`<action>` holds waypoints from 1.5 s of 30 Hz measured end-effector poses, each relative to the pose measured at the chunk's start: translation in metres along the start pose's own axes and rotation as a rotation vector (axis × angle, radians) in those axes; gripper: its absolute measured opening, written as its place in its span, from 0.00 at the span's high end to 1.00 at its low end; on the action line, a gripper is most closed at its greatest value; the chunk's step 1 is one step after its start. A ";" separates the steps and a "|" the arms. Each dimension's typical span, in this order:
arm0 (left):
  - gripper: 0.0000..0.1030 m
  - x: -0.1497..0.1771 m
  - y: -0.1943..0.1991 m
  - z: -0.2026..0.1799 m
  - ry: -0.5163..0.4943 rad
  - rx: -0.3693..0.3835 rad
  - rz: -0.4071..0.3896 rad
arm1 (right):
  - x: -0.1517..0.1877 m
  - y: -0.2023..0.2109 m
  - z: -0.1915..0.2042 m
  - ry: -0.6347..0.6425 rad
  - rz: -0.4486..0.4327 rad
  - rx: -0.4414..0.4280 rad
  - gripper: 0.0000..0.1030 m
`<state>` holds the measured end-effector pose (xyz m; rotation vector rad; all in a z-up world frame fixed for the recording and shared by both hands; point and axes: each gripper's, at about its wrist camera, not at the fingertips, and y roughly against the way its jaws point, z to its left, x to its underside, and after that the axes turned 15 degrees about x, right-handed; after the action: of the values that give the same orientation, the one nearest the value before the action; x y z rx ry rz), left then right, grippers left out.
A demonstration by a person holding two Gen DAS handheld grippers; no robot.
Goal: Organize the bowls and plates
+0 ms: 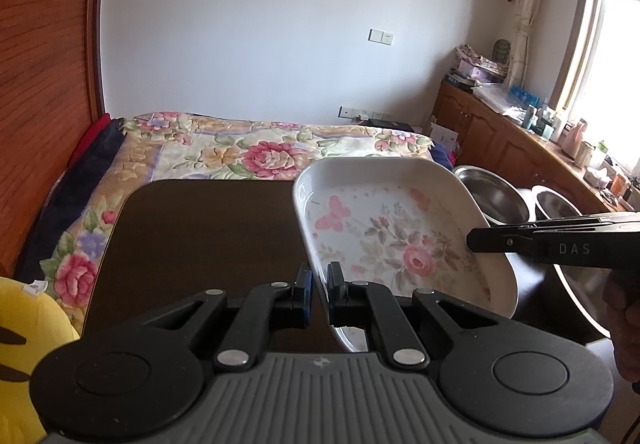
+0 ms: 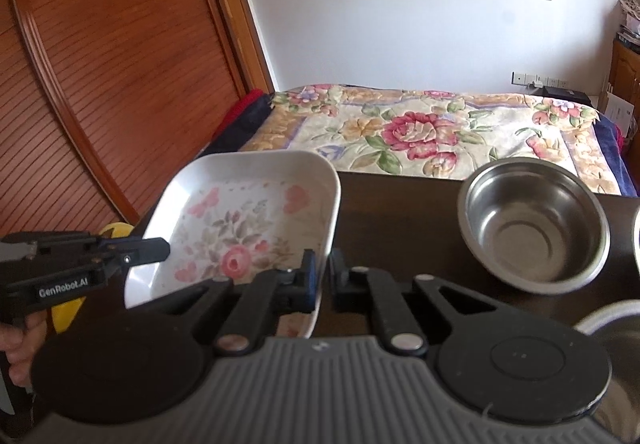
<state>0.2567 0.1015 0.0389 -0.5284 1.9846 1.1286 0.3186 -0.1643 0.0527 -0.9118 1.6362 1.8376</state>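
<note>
Both grippers clamp the same square floral dish (image 1: 394, 232), a white one with roses and a butterfly printed inside, held tilted above the dark wooden table (image 1: 208, 236). The left gripper (image 1: 319, 286) has its jaws closed on the dish's near left rim, one pad on each side of the wall; the right gripper (image 2: 323, 276) has its jaws closed on the opposite rim in the same way, so the dish hangs between the two tools with its far edge higher than the near one. In the left wrist view the right tool reaches in from the right border across the dish's right edge. To the left of the dish the tabletop lies bare up to its rounded far corner and left edge, giving open room on that side. To the right the room is tighter: a stainless steel bowl (image 2: 534, 222) sits on the table just beside the dish, with the rim of a second steel bowl (image 1: 554, 201) at its right. A bed with a floral quilt (image 2: 420, 127) runs along the table's far edge, and a yellow plush toy (image 1: 24, 348) sits past the table's near left edge.
</note>
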 end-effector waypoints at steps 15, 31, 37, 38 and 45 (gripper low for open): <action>0.66 0.044 0.052 -0.057 -0.038 0.027 -0.035 | 0.037 0.057 -0.014 -0.022 -0.039 -0.037 0.94; 0.65 0.095 0.085 -0.078 -0.041 0.058 -0.054 | 0.082 0.108 -0.021 -0.003 -0.080 -0.085 0.94; 0.65 0.111 0.083 -0.082 -0.053 0.057 -0.039 | 0.107 0.105 -0.028 -0.019 -0.053 -0.121 0.94; 0.65 0.113 0.081 -0.081 -0.050 0.059 -0.035 | 0.110 0.106 -0.027 -0.019 -0.051 -0.123 0.94; 0.65 0.122 0.074 -0.077 -0.027 0.077 -0.024 | 0.121 0.106 -0.027 -0.011 -0.037 -0.124 0.94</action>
<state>0.1001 0.0765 0.0054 -0.4936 1.9845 1.0352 0.1657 -0.2135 0.0274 -0.9752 1.5028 1.9324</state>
